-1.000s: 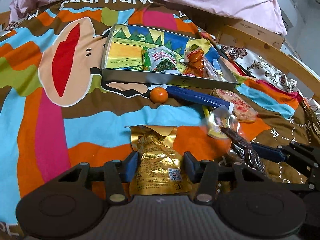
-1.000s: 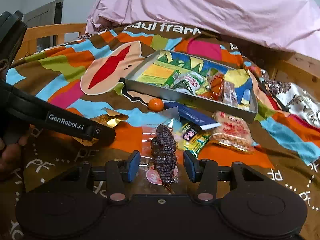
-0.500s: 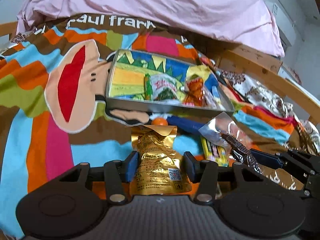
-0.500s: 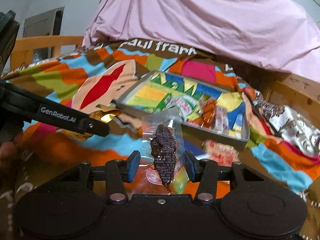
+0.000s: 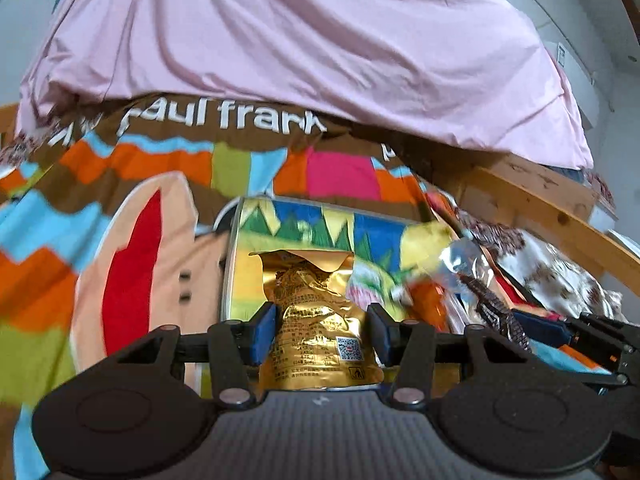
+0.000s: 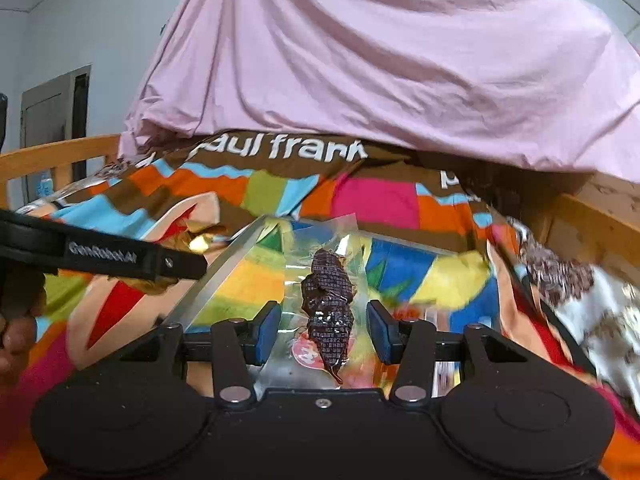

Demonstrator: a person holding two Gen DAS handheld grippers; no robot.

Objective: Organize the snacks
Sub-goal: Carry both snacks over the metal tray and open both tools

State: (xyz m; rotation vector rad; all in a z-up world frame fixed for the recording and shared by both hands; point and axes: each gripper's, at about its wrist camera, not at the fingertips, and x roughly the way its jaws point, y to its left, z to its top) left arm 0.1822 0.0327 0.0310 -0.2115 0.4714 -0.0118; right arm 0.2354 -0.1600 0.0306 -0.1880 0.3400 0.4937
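Left wrist: left hand-held gripper (image 5: 319,330) clamps gold snack bag (image 5: 316,320) | right hand-held gripper (image 6: 324,330) clamps clear jerky pack (image 6: 326,304)

Gold foil snack pouch (image 5: 318,320): crinkled, upright, top edge torn open, QR code low on its front, lifted in front of the tin.
Clear plastic packet of dark dried meat (image 6: 328,304): upright, raised over the tin.
Shallow rectangular metal tin with colourful printed bottom (image 5: 229,264): on the bedspread, other snacks inside.
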